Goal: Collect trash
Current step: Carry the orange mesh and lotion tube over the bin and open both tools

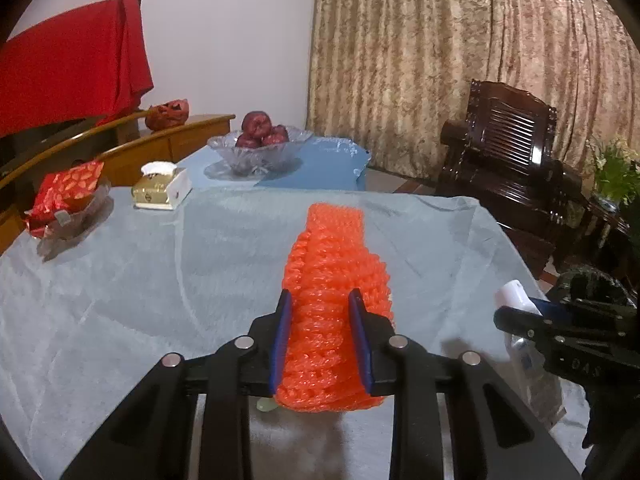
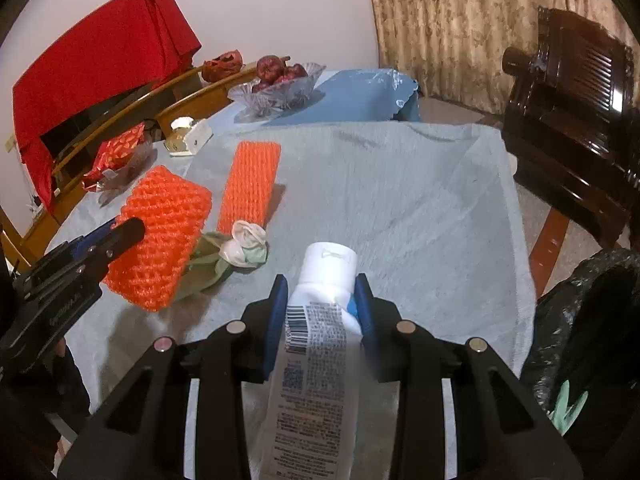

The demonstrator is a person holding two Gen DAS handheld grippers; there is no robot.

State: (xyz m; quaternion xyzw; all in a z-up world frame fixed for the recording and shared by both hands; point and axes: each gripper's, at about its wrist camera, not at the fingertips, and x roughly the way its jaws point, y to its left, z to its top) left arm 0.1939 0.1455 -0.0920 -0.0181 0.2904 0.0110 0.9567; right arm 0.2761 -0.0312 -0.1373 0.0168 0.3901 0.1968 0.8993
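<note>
Orange foam netting (image 1: 334, 320) is filling the gap between your left gripper (image 1: 320, 334) fingers in the left wrist view; the blue pads (image 1: 362, 340) are pressing into both its sides, so you are gripping it. It is sticking out forward past the fingertips, above the pale blue tablecloth (image 1: 140, 280), and a second strip of the same netting (image 1: 334, 216) is showing beyond it. Your right gripper (image 1: 520, 316) is reaching in at the right edge, with a white tube (image 1: 516, 296) in it.

In the right wrist view, your right gripper (image 2: 322, 308) is clamping the white tube (image 2: 316, 344) just below its cap, one blue pad (image 2: 276, 320) on each side. The tube is pointing cap-forward, its barcode and small print facing up. To the left, your left gripper (image 2: 124, 236) is holding the netting (image 2: 164, 236) lifted and tilted. The second strip (image 2: 250, 184) is lying flat on the tablecloth (image 2: 400, 200), and a crumpled white and green wad (image 2: 240, 248) is lying just beside its near end. A black trash bag (image 2: 580, 320) is sitting at the right edge.
</note>
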